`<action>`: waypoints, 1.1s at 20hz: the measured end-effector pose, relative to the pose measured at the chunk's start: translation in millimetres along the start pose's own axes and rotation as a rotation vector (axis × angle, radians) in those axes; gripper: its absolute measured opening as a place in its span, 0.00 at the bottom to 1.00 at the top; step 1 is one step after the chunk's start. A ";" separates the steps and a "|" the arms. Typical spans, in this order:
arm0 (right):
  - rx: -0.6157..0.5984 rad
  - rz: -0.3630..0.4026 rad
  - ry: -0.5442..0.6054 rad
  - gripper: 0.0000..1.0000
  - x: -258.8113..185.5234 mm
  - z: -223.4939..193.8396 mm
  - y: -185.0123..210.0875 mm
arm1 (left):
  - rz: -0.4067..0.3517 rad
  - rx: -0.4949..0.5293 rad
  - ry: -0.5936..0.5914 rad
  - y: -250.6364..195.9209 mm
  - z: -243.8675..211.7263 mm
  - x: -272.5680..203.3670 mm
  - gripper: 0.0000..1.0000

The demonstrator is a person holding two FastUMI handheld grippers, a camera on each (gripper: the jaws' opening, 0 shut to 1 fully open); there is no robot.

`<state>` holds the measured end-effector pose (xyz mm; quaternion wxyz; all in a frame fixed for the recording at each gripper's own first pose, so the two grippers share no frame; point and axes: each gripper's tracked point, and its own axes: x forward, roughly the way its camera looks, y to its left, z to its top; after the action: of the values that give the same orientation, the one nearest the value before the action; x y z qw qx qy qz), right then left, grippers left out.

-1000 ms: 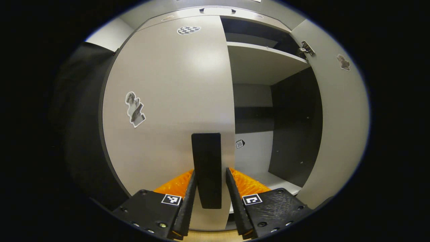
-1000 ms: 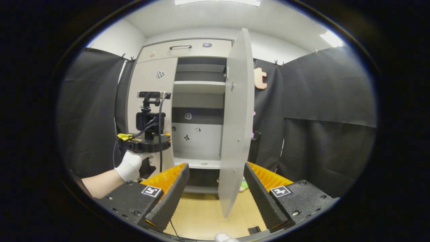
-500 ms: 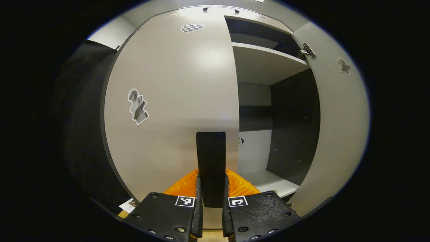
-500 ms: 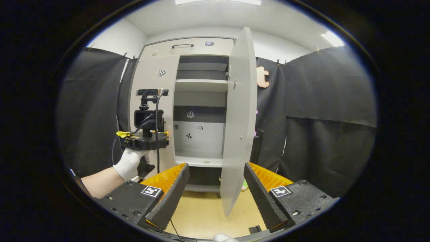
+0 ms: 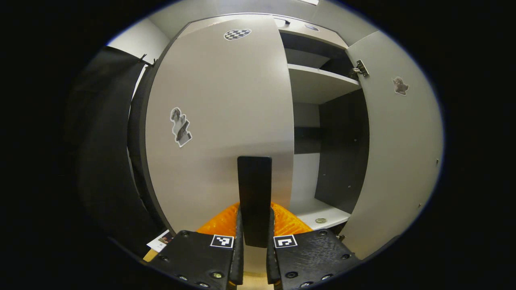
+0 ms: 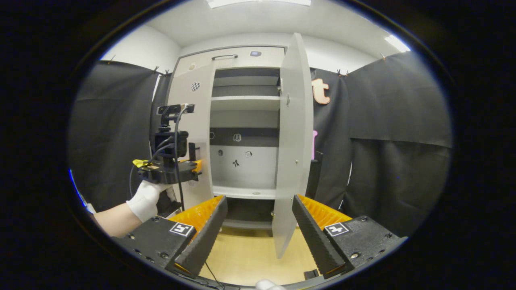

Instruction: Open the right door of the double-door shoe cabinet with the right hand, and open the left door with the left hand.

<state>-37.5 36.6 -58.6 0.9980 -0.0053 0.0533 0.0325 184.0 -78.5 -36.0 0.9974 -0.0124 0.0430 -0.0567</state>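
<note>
**Left door handle clamped, pull still to come**

While the right-hand pale grey cabinet door (image 6: 295, 133) stands swung wide, edge-on in the right gripper view, the left pale grey cabinet door (image 5: 219, 121) looks only just ajar, judging by the dark gap along its hinge side. Its upright black bar handle (image 5: 254, 197) runs vertically near the door's free edge and lies straight ahead of the left gripper (image 5: 254, 237), whose jaws press on it from both sides. The left gripper is plainly the nearer one; it appears again in the right gripper view, held by a white-gloved hand (image 6: 146, 197) close against the door. The right gripper (image 6: 258, 219) hangs back with jaws wide and nothing between them.

The coming move is likely a pull swinging the handle outward around the left hinge. Light wood flooring (image 6: 250, 257) lies in front of the tall grey double-door shoe cabinet (image 6: 238, 60), and black cloth walls (image 6: 397, 133) flank it.
</note>
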 end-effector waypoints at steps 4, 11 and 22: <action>0.000 0.038 0.001 1.00 -3.2 -3.7 5.0 | 0.016 0.000 0.005 11.8 -2.4 -25.6 0.22; -0.004 0.108 0.004 1.00 -4.0 -4.1 17.6 | 0.036 0.001 0.012 33.6 -5.3 -73.8 0.21; -0.014 0.229 0.007 1.00 5.4 -5.0 49.2 | 0.128 0.004 0.046 97.4 -12.2 -129.9 0.00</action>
<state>-35.9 85.9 -64.5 0.9875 -0.0062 0.0570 0.1469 65.3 32.9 -40.1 0.9977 -0.0061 0.0664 0.0070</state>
